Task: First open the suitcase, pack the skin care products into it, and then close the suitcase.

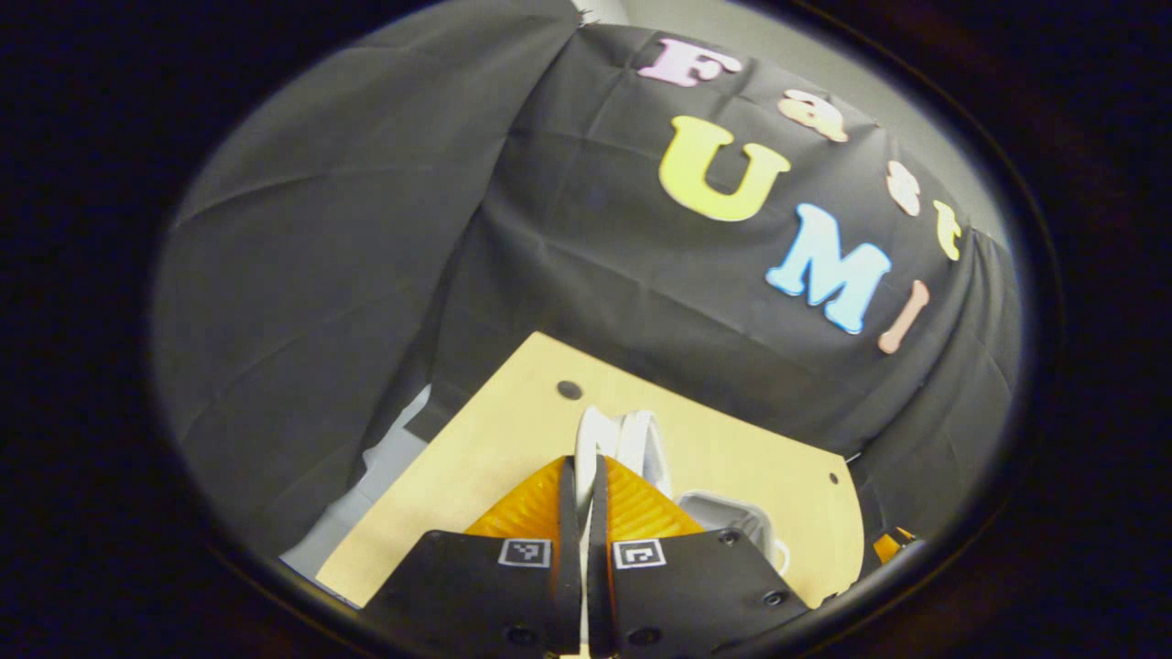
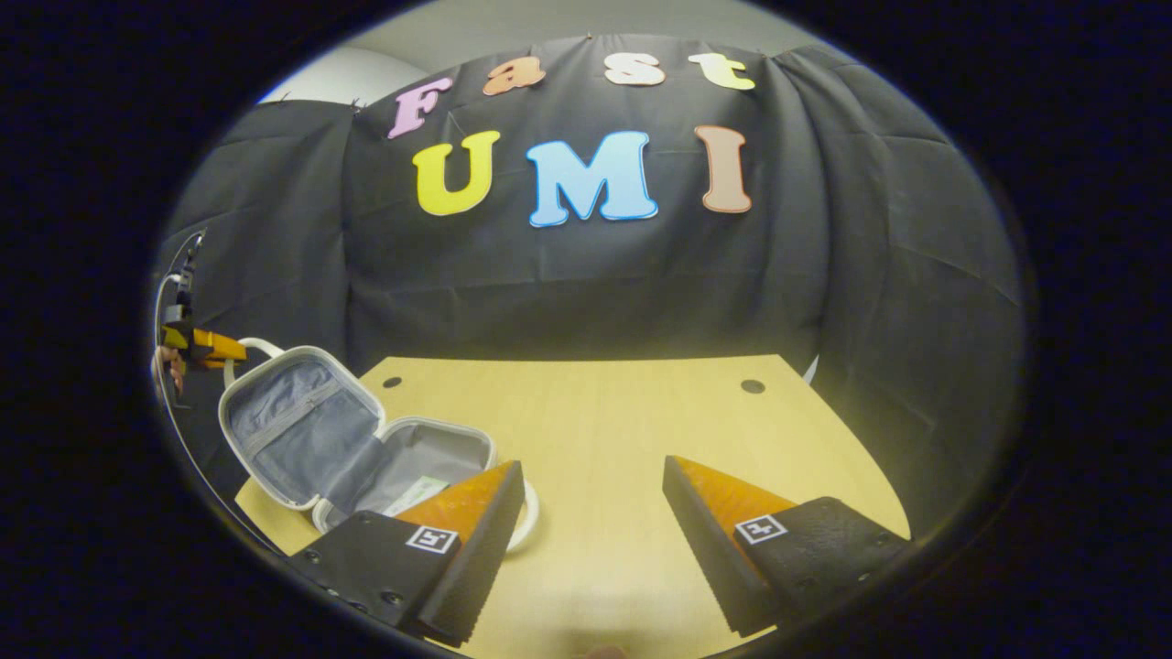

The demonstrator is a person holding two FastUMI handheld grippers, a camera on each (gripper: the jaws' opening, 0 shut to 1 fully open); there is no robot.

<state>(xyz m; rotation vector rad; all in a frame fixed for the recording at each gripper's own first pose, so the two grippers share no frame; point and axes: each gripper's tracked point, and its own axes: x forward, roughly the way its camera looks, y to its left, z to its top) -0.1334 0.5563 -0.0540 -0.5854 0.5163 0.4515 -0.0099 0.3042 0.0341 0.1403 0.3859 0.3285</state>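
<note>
The small grey suitcase (image 2: 293,426) lies open at the table's left, its lid standing up and its lower half (image 2: 439,453) flat on the wood. A pale flat item (image 2: 417,494) rests inside the lower half. My left gripper (image 1: 583,462) is shut on the lid's white handle (image 1: 641,439); in the right gripper view that gripper (image 2: 215,348) sits at the far left, at the top of the lid. My right gripper (image 2: 593,476) hovers open over bare wood just right of the suitcase, with nothing between its fingers. A second white handle (image 2: 529,522) peeks out beside its left finger.
The light wooden table (image 2: 595,412) has dark round holes near its back corners (image 2: 753,386). Black cloth walls close in behind and on both sides. In the left gripper view, the table's left edge (image 1: 403,494) drops off to a pale floor.
</note>
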